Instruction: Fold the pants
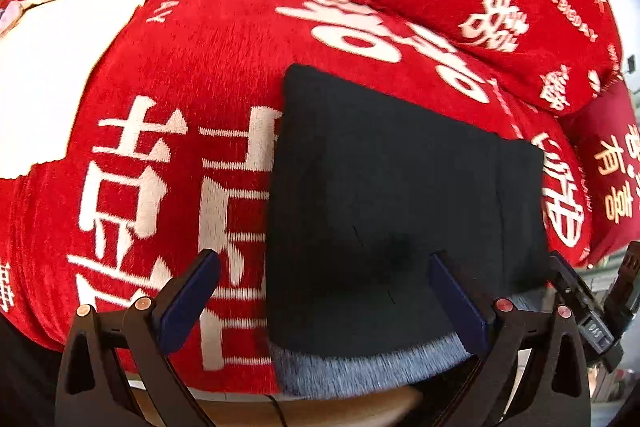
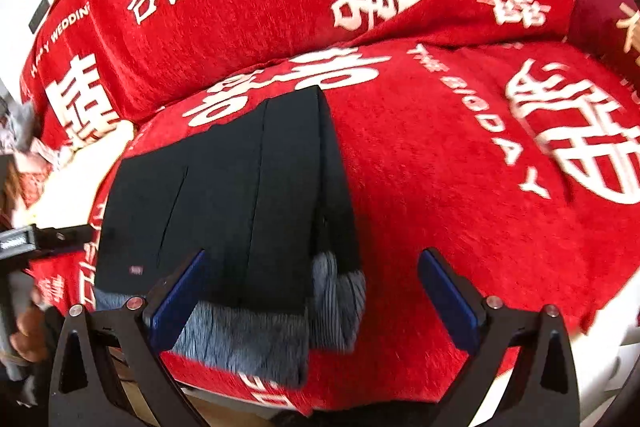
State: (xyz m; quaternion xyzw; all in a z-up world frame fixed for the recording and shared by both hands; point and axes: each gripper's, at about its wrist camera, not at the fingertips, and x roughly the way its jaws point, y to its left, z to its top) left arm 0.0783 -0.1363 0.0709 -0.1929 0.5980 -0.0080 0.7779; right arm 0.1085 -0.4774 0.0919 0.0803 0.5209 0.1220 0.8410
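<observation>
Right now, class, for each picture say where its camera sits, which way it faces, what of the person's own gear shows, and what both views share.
Left wrist: sits on the left gripper, faces forward over the dark folded pants on the red cover; its open fingers show, the right gripper at the right edge.
Right wrist: sits on the right gripper, faces the pants from their right; its open fingers show.
Shared: the pants, their grey waistband, the red cover.
</observation>
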